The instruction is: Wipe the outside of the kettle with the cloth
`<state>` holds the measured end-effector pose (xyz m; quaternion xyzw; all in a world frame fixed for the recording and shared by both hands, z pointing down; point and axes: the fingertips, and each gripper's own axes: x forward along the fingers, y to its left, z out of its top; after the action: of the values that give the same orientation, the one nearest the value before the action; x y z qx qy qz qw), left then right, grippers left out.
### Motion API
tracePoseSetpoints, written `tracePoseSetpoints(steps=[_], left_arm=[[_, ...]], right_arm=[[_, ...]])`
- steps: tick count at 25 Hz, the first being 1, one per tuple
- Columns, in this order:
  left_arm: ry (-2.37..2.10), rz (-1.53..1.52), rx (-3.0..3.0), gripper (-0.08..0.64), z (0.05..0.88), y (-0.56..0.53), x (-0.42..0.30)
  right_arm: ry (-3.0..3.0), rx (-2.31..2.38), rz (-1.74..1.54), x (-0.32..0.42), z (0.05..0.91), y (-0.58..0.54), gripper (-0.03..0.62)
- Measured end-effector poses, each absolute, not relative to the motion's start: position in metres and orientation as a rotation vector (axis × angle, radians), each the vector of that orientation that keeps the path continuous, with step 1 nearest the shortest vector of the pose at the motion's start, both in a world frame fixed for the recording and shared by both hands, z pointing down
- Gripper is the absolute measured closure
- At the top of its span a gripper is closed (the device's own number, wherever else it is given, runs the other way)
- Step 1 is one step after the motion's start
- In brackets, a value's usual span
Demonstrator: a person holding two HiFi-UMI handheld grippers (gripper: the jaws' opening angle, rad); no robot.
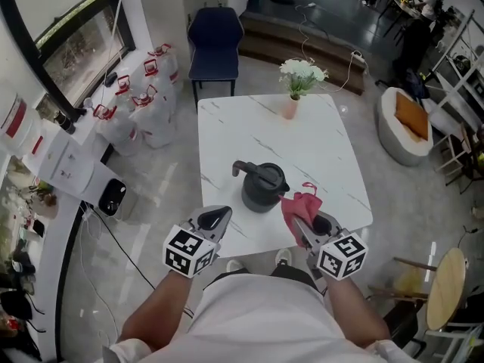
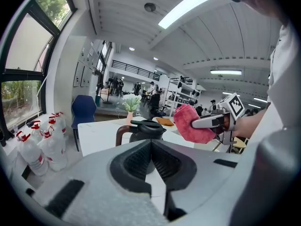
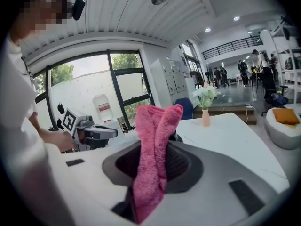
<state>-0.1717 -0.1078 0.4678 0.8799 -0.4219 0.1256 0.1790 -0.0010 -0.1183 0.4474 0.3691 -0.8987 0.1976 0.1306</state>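
Tabletop [image 1: 249, 237] under forward-pointing right claw [image 1: 297, 222], cloth [image 1: 301, 205]

I'm looking at the cloth [image 3: 155, 149]: it is showing as pink terry fabric, its pile fluffy and rough. The kettle [image 1: 263, 189] is reading as dark grey and mostly matt, catching only a faint sheen. The tabletop [image 1: 318, 150] is showing a smooth white marble-look surface with thin grey veins, lightly glossy. The left tool [image 2: 151, 142] and right tool [image 1: 305, 229] are appearing as pale grey matt plastic shells, finely grainy up close, and their black pads [image 2: 136, 161] are looking ribbed and rubbery. The floor [image 1: 162, 203] is shining softly, pale and polished.
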Motion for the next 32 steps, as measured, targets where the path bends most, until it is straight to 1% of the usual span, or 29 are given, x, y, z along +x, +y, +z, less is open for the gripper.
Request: tracePoseSetpoints(steps=[14,19,20,22,27,29,32], left_arm=[[-1.286,0.351,2.411,0.558,0.479,-0.134,-0.184],[-1.374,0.451,2.415,0.555,0.489,-0.156,-0.196],[-1.386,0.494,2.418,0.530,0.495,-0.162,-0.199],[-1.391,0.586,2.431,0.507,0.506,-0.172,-0.203],[-1.372,0.852,2.467,0.404,0.538,-0.202,-0.208],[-1.361,0.965,2.514,0.376,0.547,-0.217,-0.206],[-1.247,1.055,2.585,0.324,0.558,-0.235,-0.190]], right_arm=[[-2.666,0.967,0.527,-0.017,0.434,-0.166,0.479],[-2.704,0.901,0.427,-0.025,0.416,-0.187,0.479],[-2.711,0.885,0.397,-0.029,0.412,-0.191,0.479],[-2.720,0.853,0.344,-0.037,0.406,-0.198,0.479],[-2.703,0.768,0.241,-0.065,0.402,-0.211,0.479],[-2.687,0.743,0.198,-0.076,0.404,-0.218,0.478],[-2.664,0.697,0.151,-0.095,0.408,-0.228,0.477]])
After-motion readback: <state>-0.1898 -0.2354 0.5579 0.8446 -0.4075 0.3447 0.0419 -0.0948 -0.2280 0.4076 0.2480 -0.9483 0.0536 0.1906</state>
